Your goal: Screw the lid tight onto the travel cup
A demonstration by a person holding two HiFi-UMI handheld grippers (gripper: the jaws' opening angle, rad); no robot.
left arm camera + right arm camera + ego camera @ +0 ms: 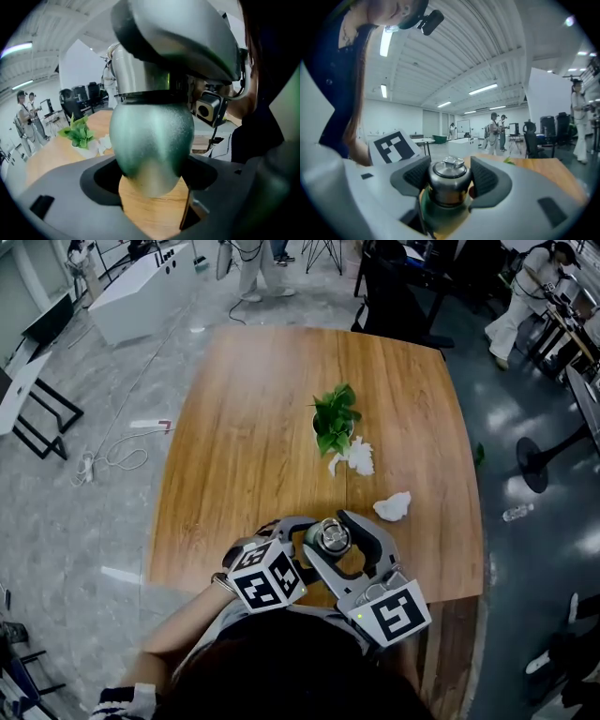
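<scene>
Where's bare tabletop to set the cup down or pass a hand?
Free: the left half of the table, from the plant out to the left edge; also the far strip beyond the plant. Crowded: centre-right, with plant, tissue and a crumpled wad nearer; and the near edge, where left tool grips the travel cup, right tool its lid.

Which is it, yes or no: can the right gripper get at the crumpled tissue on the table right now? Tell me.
Probably not yet. The right gripper is shut on the lid of the cup, so it is occupied; the tissue lies close by on bare table, nothing between.
</scene>
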